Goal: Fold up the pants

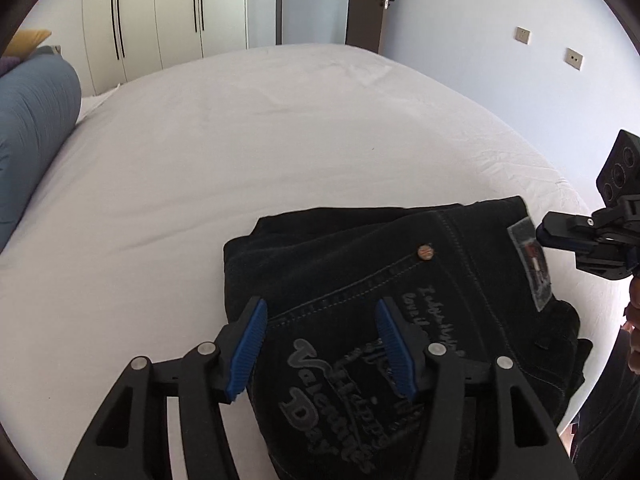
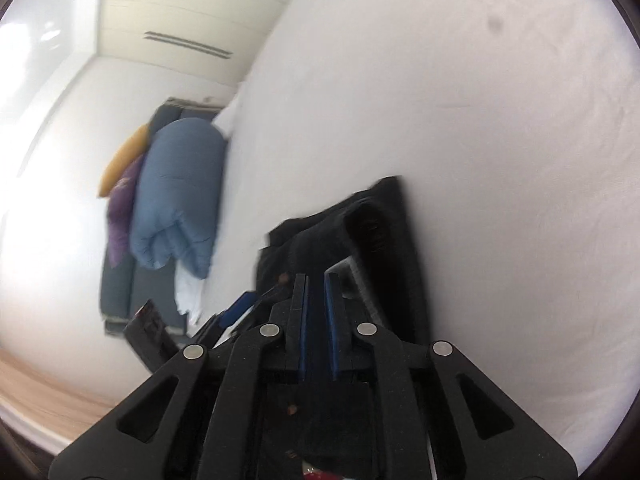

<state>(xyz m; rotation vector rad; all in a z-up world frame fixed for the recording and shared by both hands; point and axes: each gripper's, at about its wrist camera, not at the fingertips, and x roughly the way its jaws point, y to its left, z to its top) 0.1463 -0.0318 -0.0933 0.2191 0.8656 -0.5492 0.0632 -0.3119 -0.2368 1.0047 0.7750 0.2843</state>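
The big white bed (image 1: 280,140) holds the black pants (image 1: 400,280), folded near its edge. The left gripper (image 1: 320,344) hangs wide open above them, holding nothing. The right gripper (image 2: 316,328) is pinched nearly closed, empty; brushing them might undo the fold.

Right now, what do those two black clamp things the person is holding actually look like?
Both are alike. The left gripper is matte black plastic: two angular linkage arms with cut-out windows and round silver pivot pins. Its jaws end in ribbed blue pads. The right gripper has the same black frame, silver pins and blue pads. No cables show. Seen from the left, its body carries a black block with round lenses.
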